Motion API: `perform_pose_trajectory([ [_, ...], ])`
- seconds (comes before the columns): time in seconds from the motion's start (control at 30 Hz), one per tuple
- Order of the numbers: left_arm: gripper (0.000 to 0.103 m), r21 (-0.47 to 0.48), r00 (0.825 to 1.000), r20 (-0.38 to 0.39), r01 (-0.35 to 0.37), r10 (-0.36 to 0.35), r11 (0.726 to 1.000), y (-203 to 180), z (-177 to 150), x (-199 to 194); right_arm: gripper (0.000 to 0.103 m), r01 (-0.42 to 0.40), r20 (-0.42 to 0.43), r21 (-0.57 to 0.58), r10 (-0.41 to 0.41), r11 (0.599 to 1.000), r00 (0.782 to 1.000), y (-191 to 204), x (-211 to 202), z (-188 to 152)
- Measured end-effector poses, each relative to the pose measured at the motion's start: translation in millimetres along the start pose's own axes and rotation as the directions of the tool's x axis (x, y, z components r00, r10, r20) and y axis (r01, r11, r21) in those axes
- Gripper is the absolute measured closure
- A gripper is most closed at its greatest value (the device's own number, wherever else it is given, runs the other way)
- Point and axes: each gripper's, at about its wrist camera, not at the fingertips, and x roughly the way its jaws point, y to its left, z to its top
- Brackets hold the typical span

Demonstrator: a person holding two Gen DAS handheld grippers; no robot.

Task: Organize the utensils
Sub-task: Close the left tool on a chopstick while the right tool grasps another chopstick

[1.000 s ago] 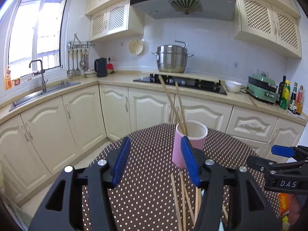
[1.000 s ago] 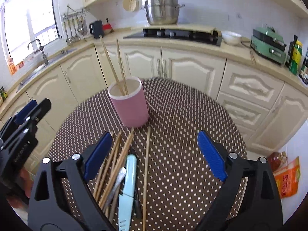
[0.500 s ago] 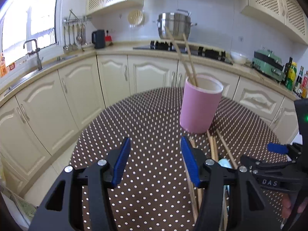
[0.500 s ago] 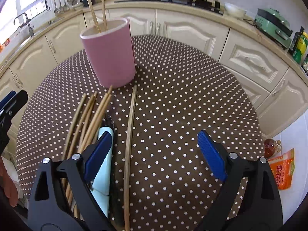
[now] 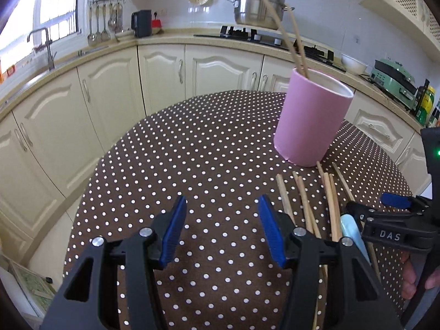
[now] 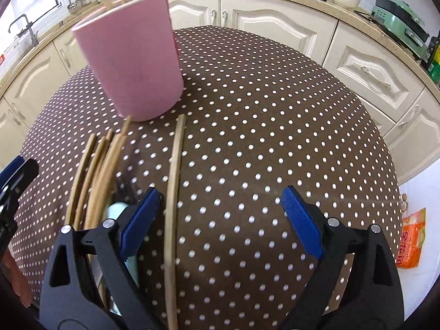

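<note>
A pink cup (image 5: 312, 121) holding two wooden chopsticks (image 5: 286, 33) stands on the round dotted table (image 5: 192, 165); it also shows in the right wrist view (image 6: 132, 55). Several loose chopsticks (image 5: 305, 206) and a light-blue handled utensil (image 5: 350, 228) lie in front of it. In the right wrist view one chopstick (image 6: 173, 198) lies apart from the bundle (image 6: 96, 176). My left gripper (image 5: 220, 228) is open and empty, left of the pile. My right gripper (image 6: 220, 220) is open low over the table, its left finger beside the single chopstick.
Cream kitchen cabinets and a counter surround the table, with a steel pot (image 5: 255, 8) on the hob and a sink tap (image 5: 44, 44) at the left. An orange packet (image 6: 412, 239) lies on the floor right of the table.
Both grippers have come down and forward toward the table. The cup and loose chopsticks look larger and closer. Both stay open and empty.
</note>
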Motion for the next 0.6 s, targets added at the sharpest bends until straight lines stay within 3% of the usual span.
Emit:
perform_pose_trajectory([
  [0.13, 0.046, 0.004, 1.000, -0.013, 0.006, -0.006, 1.000, -1.7, -0.9, 4.2, 0.015, 0.006, 0.032, -0.003, -0.005, 1.000, 0.999, -2.0, 9.8, 8.2],
  [0.23, 0.039, 0.010, 1.000, -0.026, 0.017, -0.017, 1.000, -5.3, -2.9, 5.9, 0.037, -0.011, 0.062, -0.007, 0.011, 1.000, 0.998, -3.6, 11.8, 13.0],
  [0.3, 0.034, 0.012, 0.999, -0.040, 0.025, -0.024, 1.000, -8.9, -4.6, 8.5, 0.067, -0.015, 0.074, -0.002, 0.015, 1.000, 0.997, -5.0, 11.3, 16.3],
  [0.47, 0.034, 0.029, 0.996, -0.074, 0.061, -0.059, 0.998, -21.7, -7.1, 13.0, 0.089, -0.054, 0.087, 0.034, 0.051, 0.998, 0.995, -21.8, -2.9, 3.4],
  [0.6, 0.034, 0.047, 0.995, -0.083, 0.050, -0.045, 0.998, -31.2, -5.9, 17.7, 0.093, -0.124, 0.102, 0.068, 0.117, 0.990, 0.988, -34.2, -8.1, -9.8],
])
